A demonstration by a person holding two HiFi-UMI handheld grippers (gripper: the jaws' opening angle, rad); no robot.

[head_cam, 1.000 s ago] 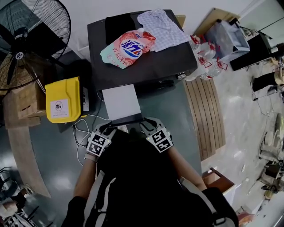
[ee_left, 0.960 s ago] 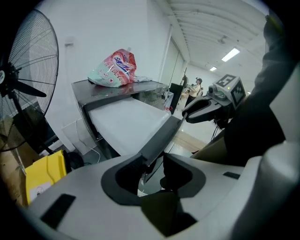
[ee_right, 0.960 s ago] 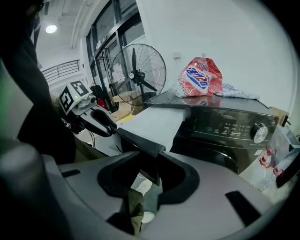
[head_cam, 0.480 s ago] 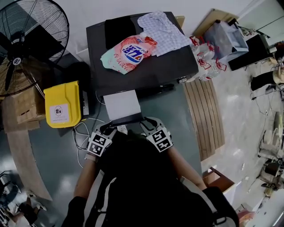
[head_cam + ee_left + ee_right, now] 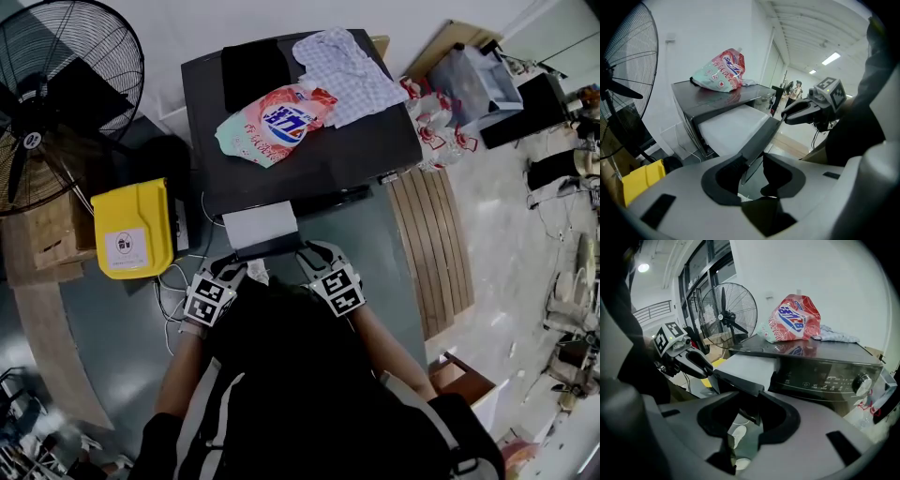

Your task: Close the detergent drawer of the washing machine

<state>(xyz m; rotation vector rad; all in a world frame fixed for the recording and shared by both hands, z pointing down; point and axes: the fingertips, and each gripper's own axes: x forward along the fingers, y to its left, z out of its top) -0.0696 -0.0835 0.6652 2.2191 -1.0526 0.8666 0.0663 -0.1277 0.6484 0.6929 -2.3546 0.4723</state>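
One dark washing machine (image 5: 319, 155) stands just ahead of both pairs of jaws, and its white detergent drawer (image 5: 260, 223) sticks partly out of it toward them. The drawer's dark front panel (image 5: 269, 248) reaches in between the jaws: the left gripper (image 5: 752, 168) has its jaws spread around the panel's left end, the right gripper (image 5: 747, 414) has its jaws spread around the right end, neither pair squeezing it.

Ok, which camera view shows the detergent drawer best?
The head view: from above, the whole detergent drawer shows, sticking out of the washing machine. The left gripper view shows it foreshortened, front panel inside the left claw; the right gripper view, one front corner inside the right claw.
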